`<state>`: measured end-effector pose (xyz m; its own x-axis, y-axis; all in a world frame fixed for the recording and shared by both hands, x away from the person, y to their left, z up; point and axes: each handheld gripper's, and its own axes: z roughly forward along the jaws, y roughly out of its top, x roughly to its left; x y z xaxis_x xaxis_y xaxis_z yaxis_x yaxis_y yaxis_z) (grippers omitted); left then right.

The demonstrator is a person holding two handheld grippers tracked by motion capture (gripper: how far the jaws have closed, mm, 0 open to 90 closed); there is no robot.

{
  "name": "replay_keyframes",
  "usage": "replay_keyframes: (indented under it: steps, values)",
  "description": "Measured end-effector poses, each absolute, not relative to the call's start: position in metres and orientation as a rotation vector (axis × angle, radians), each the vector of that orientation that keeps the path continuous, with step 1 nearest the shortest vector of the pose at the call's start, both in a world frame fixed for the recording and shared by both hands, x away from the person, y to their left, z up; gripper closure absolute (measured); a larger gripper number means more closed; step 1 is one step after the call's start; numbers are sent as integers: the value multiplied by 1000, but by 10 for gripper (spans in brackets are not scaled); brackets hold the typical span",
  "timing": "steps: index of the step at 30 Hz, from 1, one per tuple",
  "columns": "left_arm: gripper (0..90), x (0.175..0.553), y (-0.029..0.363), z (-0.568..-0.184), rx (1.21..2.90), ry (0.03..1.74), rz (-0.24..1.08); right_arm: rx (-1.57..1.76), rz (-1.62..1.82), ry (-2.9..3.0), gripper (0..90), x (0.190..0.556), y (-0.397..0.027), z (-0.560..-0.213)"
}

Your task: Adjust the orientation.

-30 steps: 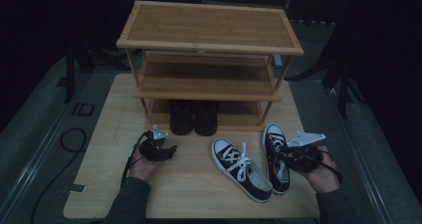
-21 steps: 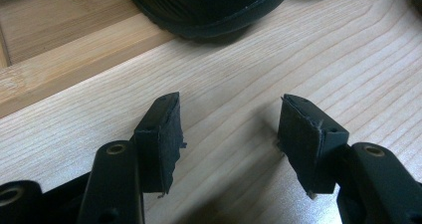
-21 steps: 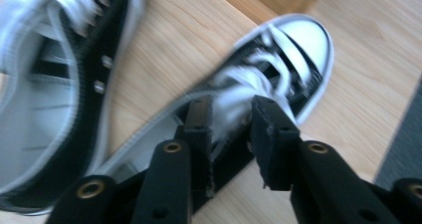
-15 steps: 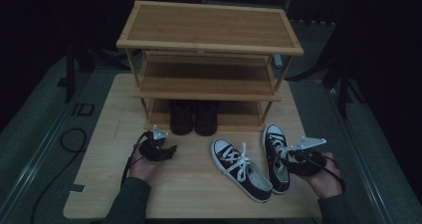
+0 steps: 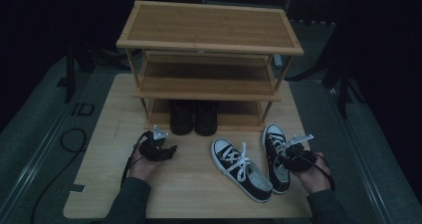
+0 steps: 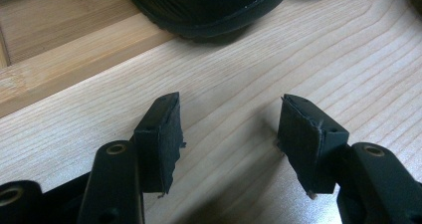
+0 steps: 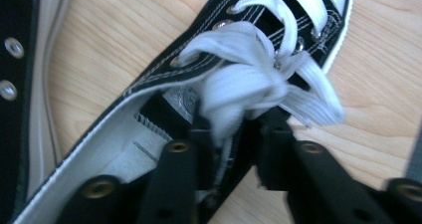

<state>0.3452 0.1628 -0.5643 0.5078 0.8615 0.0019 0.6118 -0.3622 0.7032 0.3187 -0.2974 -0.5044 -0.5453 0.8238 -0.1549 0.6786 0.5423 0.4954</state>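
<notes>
Tongs on the right have just been closing and sunk onto the right sneaker, pinching its side wall beside the laces; a lift looks ready. Left tongs rest open on the worktop.

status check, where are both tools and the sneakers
Left tool open, empty over the table. Right tool has just been closing on the right sneaker's side wall. Left sneaker lies close alongside.
</notes>
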Motion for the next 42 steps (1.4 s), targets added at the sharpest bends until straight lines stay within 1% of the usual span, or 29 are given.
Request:
replay_keyframes:
  steps: [4, 7, 12, 15, 20, 26, 36, 42]
  values:
    - [426, 345, 163, -564, 2102, 1199, 496, 1218, 511, 2410, 835, 316, -299, -502]
    - [426, 345, 163, -564, 2102, 1199, 495, 1210, 528, 2382, 851, 315, -304, -501]
    - [426, 345, 163, -564, 2101, 1199, 496, 1177, 591, 2347, 856, 313, -306, -502]
    - [426, 345, 163, -564, 2101, 1200, 496, 1081, 614, 2335, 857, 312, -302, -501]
    - [426, 345, 163, -564, 2101, 1198, 495, 1041, 683, 2339, 858, 316, -299, -498]
    - [426, 345, 163, -564, 2102, 1198, 495, 966, 705, 2387, 858, 319, -280, -500]
    - [425, 345, 163, -564, 2102, 1198, 495, 958, 785, 2355, 857, 328, -274, -489]
    - [425, 345, 163, -564, 2102, 1197, 494, 951, 796, 2362, 857, 336, -266, -495]
